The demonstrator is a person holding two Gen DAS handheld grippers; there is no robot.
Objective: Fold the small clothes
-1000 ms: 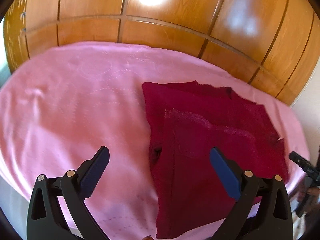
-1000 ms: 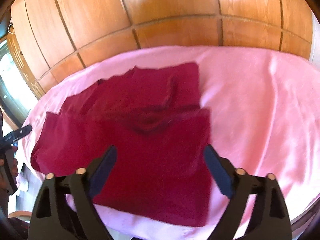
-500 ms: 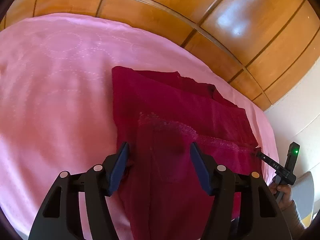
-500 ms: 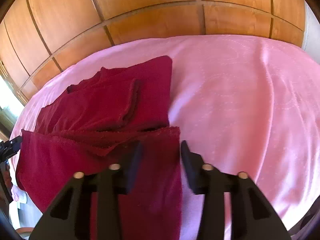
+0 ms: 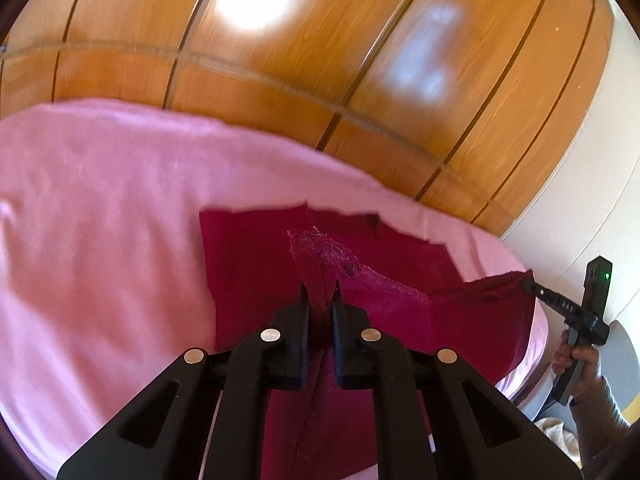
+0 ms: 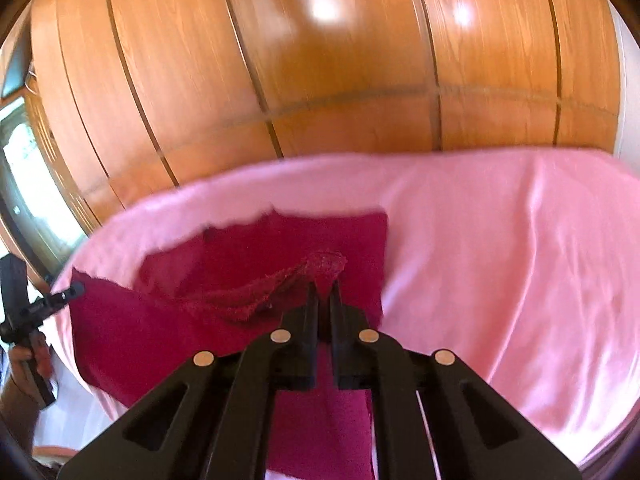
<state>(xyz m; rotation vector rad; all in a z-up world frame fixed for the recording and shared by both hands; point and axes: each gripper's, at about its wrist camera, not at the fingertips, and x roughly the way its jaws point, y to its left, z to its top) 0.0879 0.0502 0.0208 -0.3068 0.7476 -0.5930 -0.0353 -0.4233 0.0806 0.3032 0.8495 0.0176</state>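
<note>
While both claws pinch near-edge corners of the maroon cloth (image 5: pixel 256 264), step looks like mid-fold lift. L claw (image 5: pixel 319 298) clenched on cloth edge, R claw (image 6: pixel 323 292) clenched on the other corner. Cloth lies on pink sheet (image 5: pixel 100 220) of bed, near edge raised, rest flat. Next prob: carry both corners fwd toward far edge w/ even tension, then release.

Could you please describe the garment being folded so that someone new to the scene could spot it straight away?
Start at the wooden panelled wall; below it lies a pink sheet. On the sheet lies the garment, a dark red cloth, with the left gripper and right gripper each shut on a corner of its near edge. It is the only dark thing on the pale sheet.
</note>
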